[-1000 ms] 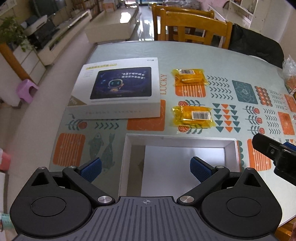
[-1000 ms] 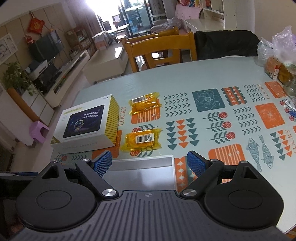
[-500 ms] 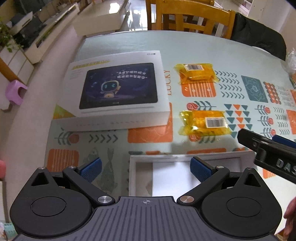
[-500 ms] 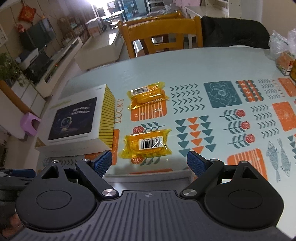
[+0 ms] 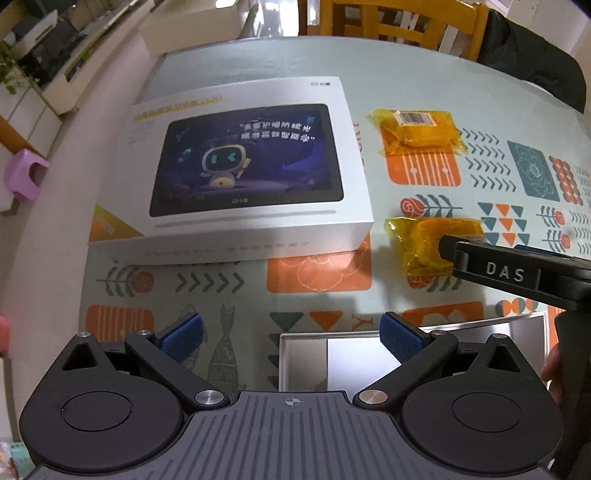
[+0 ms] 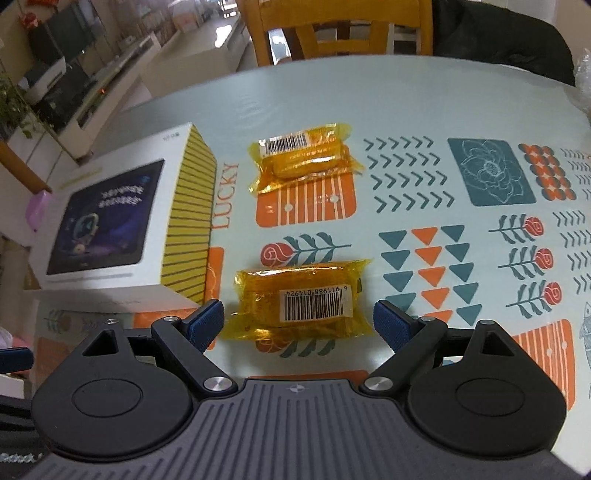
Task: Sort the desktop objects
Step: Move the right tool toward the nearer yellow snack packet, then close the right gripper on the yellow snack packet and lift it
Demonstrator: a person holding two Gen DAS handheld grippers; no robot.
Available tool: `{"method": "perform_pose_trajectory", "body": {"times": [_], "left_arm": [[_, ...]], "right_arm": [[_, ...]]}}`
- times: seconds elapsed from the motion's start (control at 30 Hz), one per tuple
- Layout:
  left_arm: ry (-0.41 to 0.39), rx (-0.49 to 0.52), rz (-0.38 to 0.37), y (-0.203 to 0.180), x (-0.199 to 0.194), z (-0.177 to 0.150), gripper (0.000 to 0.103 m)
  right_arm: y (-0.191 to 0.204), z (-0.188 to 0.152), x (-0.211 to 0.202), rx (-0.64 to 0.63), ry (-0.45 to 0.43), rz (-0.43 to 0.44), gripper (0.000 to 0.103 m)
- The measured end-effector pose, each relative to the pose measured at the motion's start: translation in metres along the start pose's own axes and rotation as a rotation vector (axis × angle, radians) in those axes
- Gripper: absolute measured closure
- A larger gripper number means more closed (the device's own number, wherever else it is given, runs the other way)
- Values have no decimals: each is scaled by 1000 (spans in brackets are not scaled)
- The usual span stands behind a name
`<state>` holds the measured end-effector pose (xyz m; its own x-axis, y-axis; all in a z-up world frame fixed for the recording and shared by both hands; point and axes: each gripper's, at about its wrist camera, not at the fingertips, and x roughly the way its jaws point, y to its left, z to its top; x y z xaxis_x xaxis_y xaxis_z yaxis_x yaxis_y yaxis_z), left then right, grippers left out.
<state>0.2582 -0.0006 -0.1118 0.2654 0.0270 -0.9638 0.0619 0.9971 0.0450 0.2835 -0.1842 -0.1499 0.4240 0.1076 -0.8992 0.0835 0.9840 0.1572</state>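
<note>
Two yellow-orange wrapped packets with barcodes lie on the patterned table. My right gripper [image 6: 298,323] is open, its blue pads on either side of the near packet [image 6: 301,297], not touching it. The far packet [image 6: 303,160] lies beyond. In the left wrist view the right gripper's finger [image 5: 487,266] covers part of the near packet [image 5: 421,242]; the far packet [image 5: 417,127] is further back. My left gripper [image 5: 291,336] is open and empty over the table, by the left corner of an open white box tray [image 5: 303,354].
A white tablet box [image 5: 243,166] with a robot picture lies at the left, also in the right wrist view [image 6: 110,225]. Wooden chairs [image 6: 332,29] stand behind the table. The table's left edge drops to the floor, with a purple stool [image 5: 24,177].
Both grippers have moved forward. The right gripper has come down around the near packet. The white tray has slid toward the bottom of the left view.
</note>
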Motion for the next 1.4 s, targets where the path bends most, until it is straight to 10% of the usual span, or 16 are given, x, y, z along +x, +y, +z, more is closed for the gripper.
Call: {"method": "perform_pose_trajectory", "body": {"times": [1.4], "left_arm": [[61,-83,-47,19,33,12,0]], "right_arm": [[24,28,70,-135,133,-43,0]]}}
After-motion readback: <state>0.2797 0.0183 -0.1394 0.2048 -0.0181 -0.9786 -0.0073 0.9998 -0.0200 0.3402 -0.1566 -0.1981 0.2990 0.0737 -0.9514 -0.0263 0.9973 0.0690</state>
